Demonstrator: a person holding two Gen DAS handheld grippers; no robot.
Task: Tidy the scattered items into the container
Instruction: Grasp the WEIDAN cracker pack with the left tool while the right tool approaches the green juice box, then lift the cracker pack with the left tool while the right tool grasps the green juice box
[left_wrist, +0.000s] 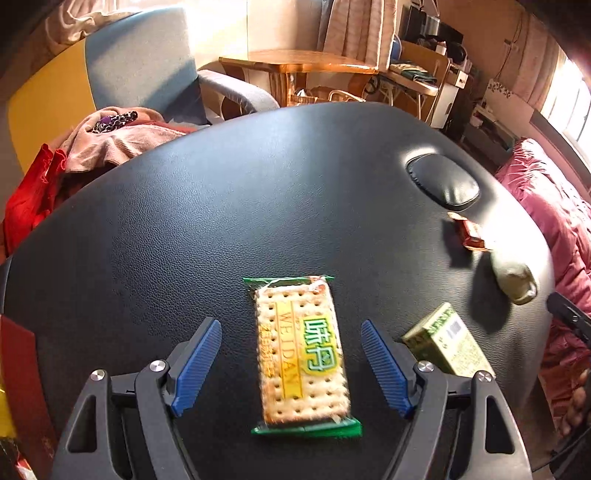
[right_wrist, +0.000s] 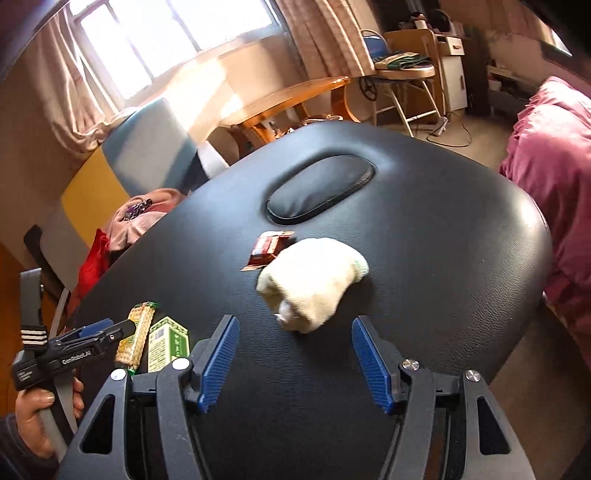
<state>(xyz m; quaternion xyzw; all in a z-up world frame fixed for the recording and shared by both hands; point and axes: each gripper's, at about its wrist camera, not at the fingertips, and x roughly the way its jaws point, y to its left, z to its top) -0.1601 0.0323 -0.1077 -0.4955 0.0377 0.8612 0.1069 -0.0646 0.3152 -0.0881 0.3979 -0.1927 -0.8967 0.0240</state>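
Left tongs (left_wrist: 291, 363) spread wide either side of a cracker packet (left_wrist: 301, 354) without touching it, packet flat on the black padded table (left_wrist: 221, 221), long axis running away from the camera, reading "WEIDAN", green box (left_wrist: 448, 341) just beside, right tongs (right_wrist: 293, 363) spread and empty just short of a rolled cream sock (right_wrist: 314, 280), red wrapper (right_wrist: 267, 251) touching it behind.

On the black padded leather bench (left_wrist: 221, 221): green-wrapped cracker pack (left_wrist: 303, 354) lies btwn the left gripper (left_wrist: 291, 365) pads; green cardboard box (left_wrist: 448, 341) just right of it. Red foil sachet (right_wrist: 267, 251) touches cream rolled cloth (right_wrist: 314, 280), ahead of the right gripper (right_wrist: 295, 358), before the oval cushion inset (right_wrist: 321, 188).
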